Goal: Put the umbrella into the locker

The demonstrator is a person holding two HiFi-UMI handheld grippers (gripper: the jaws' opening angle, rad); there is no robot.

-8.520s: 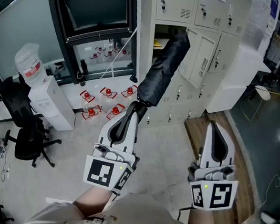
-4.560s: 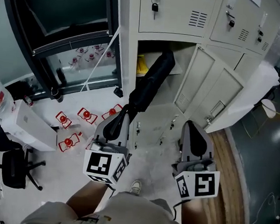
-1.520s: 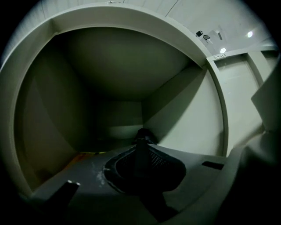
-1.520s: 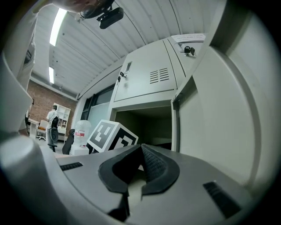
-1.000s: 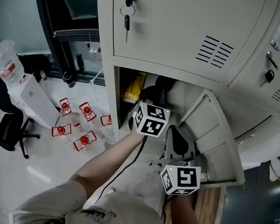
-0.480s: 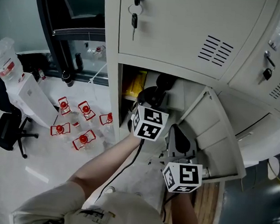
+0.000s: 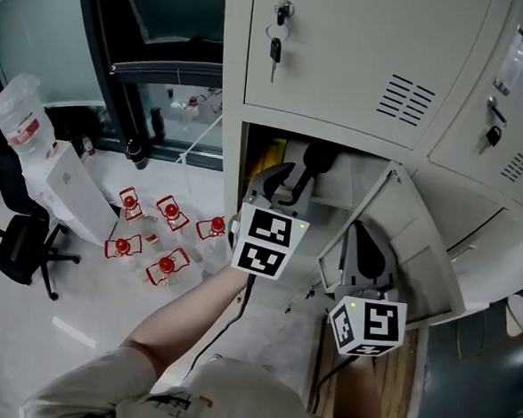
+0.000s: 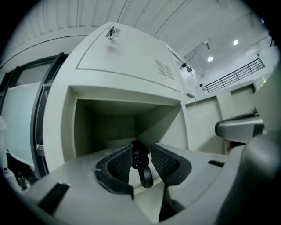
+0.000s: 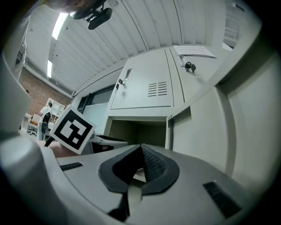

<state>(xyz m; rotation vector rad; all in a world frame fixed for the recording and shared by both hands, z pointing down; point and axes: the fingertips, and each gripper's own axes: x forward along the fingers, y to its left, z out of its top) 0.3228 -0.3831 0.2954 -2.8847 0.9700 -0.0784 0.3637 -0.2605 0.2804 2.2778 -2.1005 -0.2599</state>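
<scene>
Umbrella (image 8: 141,161) black; locker (image 7: 345,40) cream; marker cube (image 7: 264,241) black-and-white squares; floor stands (image 7: 166,264) red.

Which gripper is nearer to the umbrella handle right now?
Left. The left gripper, fingers open, straddles the umbrella handle at the locker mouth; the right gripper is lower and to the right, beside the open door, fingers shut.

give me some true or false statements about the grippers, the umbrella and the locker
1. The left gripper has its jaws apart. True.
2. The right gripper grips the umbrella. False: its jaws are together with nothing between them.
3. The umbrella lies on the floor. False: its handle end sits between the left gripper's jaws, in front of the locker compartment.
4. That compartment's door stands open. True.
5. Keys hang from the lock of the door above. True.
</scene>
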